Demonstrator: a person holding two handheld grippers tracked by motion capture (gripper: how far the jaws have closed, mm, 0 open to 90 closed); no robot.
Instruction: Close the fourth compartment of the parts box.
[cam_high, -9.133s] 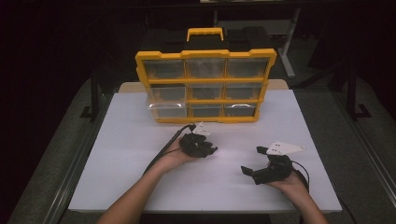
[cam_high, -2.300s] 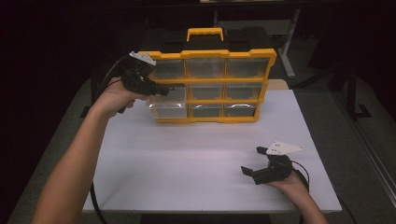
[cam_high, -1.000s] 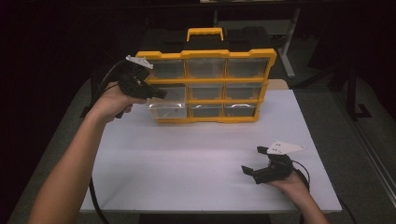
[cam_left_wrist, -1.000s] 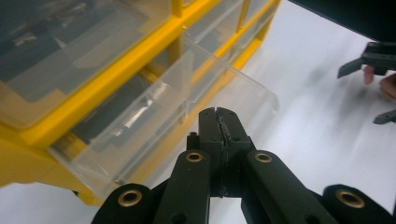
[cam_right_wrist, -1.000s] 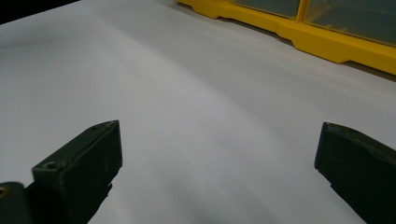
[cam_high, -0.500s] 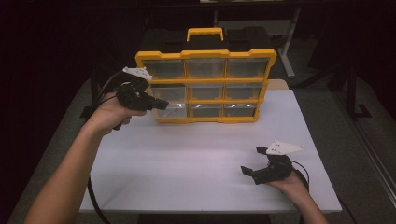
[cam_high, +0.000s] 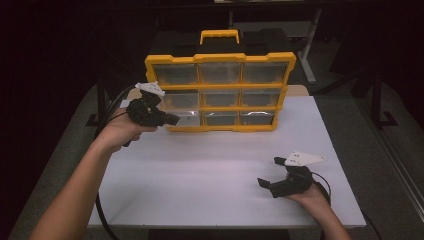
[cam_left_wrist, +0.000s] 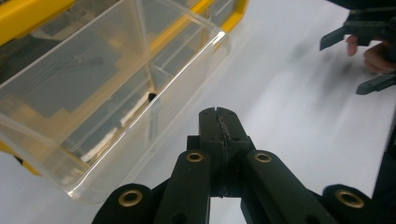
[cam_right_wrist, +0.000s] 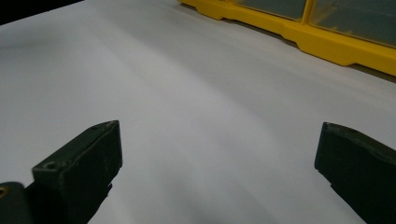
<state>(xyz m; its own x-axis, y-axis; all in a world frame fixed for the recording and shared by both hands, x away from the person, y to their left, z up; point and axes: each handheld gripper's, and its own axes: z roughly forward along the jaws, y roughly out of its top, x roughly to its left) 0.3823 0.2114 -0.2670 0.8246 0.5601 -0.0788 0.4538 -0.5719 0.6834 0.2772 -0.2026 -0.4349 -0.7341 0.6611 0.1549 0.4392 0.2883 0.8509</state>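
Left gripper (cam_high: 167, 119): jaws closed, empty, beside pulled-out clear drawer (cam_left_wrist: 107, 93) of yellow organizer (cam_high: 220, 92); right gripper (cam_high: 267, 184): jaws apart, near right

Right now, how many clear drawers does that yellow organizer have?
9 drawers in the yellow organizer, three rows of three: top, middle, bottom. The bottom-left drawer sticks out by the left gripper.

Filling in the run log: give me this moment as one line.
left gripper: shut, beside pulled-out clear drawer | right gripper: open, resting on table | organizer: upright
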